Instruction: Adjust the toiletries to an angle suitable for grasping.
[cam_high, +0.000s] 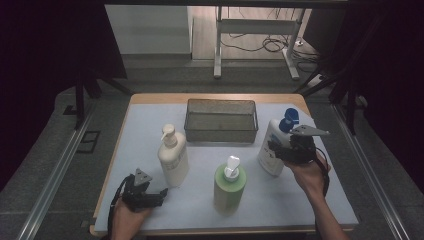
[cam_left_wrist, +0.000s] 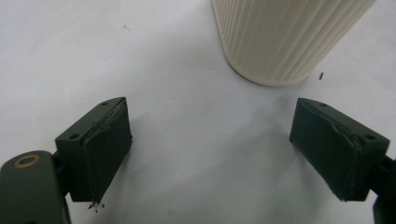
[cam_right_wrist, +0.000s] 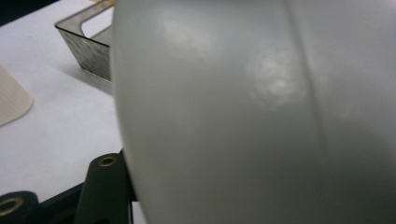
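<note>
A lab: dark curtains (cam_high: 50, 45), floor cables (cam_high: 260, 45), framed table (cam_high: 150, 102).

fingers (cam_left_wrist: 109, 144) apart, empty | ribbed cream bottle (cam_left_wrist: 280, 37) just ahead

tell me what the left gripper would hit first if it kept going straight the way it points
Most likely the cream ribbed pump bottle. The left gripper has its jaws open over bare mat, and the bottle's base stands just ahead, a little right of centre, so the right jaw might clip it.
</note>
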